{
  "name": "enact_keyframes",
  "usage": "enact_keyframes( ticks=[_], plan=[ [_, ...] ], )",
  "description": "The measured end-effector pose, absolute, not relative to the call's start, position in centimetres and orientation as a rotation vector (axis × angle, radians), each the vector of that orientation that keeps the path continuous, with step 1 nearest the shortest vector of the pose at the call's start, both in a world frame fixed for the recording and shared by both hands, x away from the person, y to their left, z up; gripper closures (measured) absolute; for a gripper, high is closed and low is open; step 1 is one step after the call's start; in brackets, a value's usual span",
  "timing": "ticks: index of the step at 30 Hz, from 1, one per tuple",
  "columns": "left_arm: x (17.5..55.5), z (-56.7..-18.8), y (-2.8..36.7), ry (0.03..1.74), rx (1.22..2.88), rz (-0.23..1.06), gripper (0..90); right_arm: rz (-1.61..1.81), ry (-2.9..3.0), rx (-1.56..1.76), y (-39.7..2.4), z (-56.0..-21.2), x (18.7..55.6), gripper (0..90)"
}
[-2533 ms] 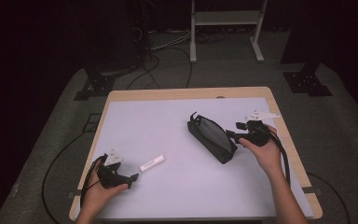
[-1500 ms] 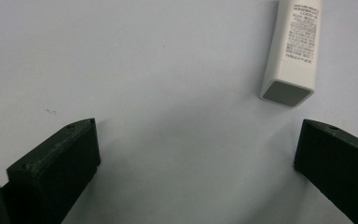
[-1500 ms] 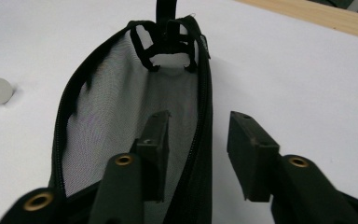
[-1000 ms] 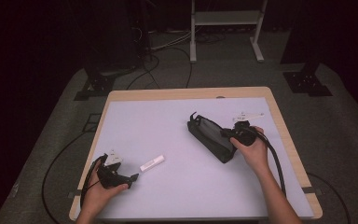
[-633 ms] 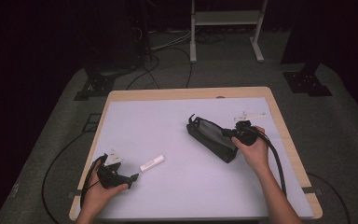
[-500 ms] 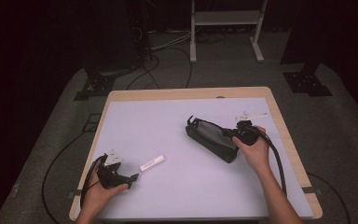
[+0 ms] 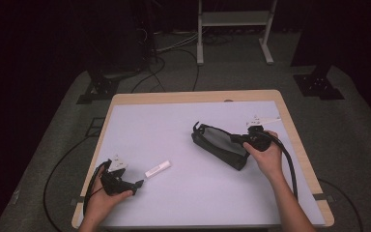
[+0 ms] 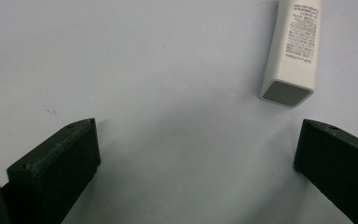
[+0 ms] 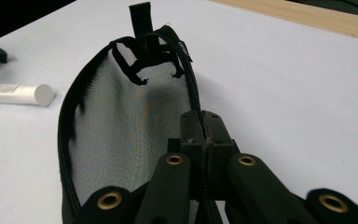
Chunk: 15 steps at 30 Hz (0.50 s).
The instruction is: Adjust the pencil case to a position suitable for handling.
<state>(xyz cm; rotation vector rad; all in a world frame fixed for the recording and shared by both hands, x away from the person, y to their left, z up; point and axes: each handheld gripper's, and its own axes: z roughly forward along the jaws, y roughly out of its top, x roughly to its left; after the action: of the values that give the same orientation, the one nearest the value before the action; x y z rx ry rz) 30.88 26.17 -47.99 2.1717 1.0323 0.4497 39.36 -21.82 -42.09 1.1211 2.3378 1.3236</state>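
A pale lilac worktop (image 7: 183, 130) with a light wooden rim stands on grey carpet in a dark room. Near its front left corner the left gripper (image 7: 136, 184) rests low, its black jaws spread wide and released with nothing between them (bare surface shows there in the left gripper view). Just beyond it lies a small white plastic tube with printed text (image 7: 158, 168), flat and slanted, apart from the jaws. Farther off, toward the right edge, the right gripper (image 7: 237, 138) is clenched on the rim of a black mesh zip pouch (image 7: 218, 143), its jaws pinched together on the zipper edge. The pouch lies on its side, mouth gaping, its black pull tab sticking up at the far end.
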Motion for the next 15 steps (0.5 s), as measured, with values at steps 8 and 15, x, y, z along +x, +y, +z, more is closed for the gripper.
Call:
enact_keyframes(
  ticks=[8, 15],
  plan=[
    [30.88, -47.99, 26.16, 1.032, 2.171, 0.450, 0.0, 1.355, 2.390, 1.060, -21.73, -41.80, 38.86, 87.8],
    [30.88, -48.00, 26.16, 1.032, 2.171, 0.451, 0.0, 1.374, 2.440, 1.004, -21.49, -41.70, 38.36, 87.8]
  ],
)
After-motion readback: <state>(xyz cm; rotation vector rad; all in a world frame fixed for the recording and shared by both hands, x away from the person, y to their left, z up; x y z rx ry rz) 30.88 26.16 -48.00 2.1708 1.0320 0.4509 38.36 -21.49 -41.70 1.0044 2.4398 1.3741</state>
